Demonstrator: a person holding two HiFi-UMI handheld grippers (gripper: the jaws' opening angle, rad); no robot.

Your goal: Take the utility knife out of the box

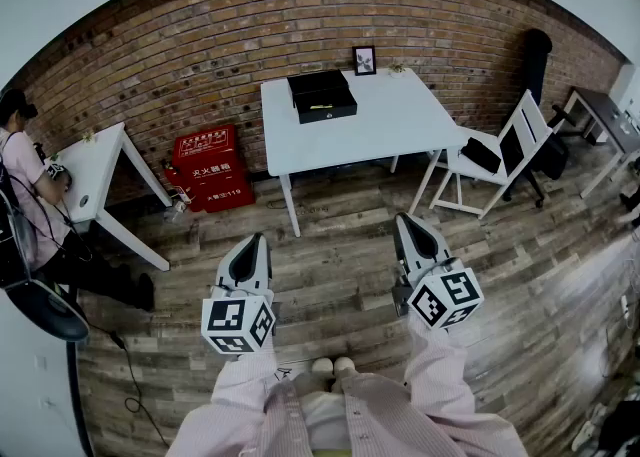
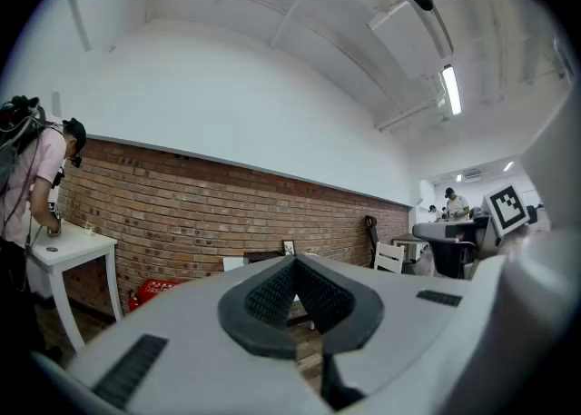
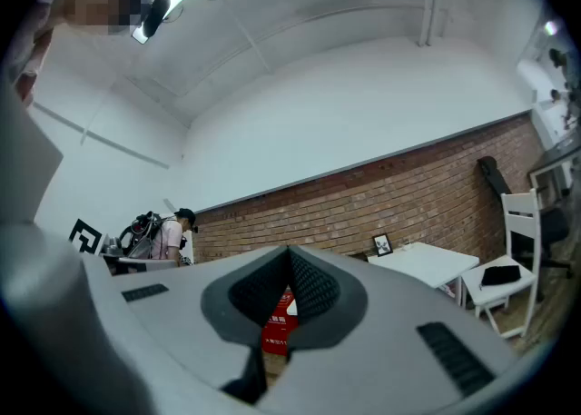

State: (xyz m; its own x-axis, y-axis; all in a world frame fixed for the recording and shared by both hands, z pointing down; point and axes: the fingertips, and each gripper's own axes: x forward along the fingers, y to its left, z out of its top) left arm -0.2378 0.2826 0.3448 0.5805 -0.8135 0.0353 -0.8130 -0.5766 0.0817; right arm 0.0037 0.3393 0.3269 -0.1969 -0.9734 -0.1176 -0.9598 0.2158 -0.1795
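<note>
1. You hold two hand-held grippers above the wooden floor (image 1: 330, 275): the left hand-held gripper (image 1: 251, 241) and the right hand-held gripper (image 1: 413, 221), side by side and apart.
2. Both have their jaws closed tip to tip, with nothing between them.
3. One white bench (image 1: 400, 125) stands ahead by the brick wall, well apart from both.
4. One black box (image 1: 322, 97) sits open on its rear left part. A yellowish strip (image 1: 318, 105) shows inside, too small to tell whether it is the utility knife.
5. One picture frame (image 1: 365, 60) stands just behind the box. Two red crates (image 1: 210, 167) sit left of the bench, one white chair (image 1: 510, 150) right.
</note>
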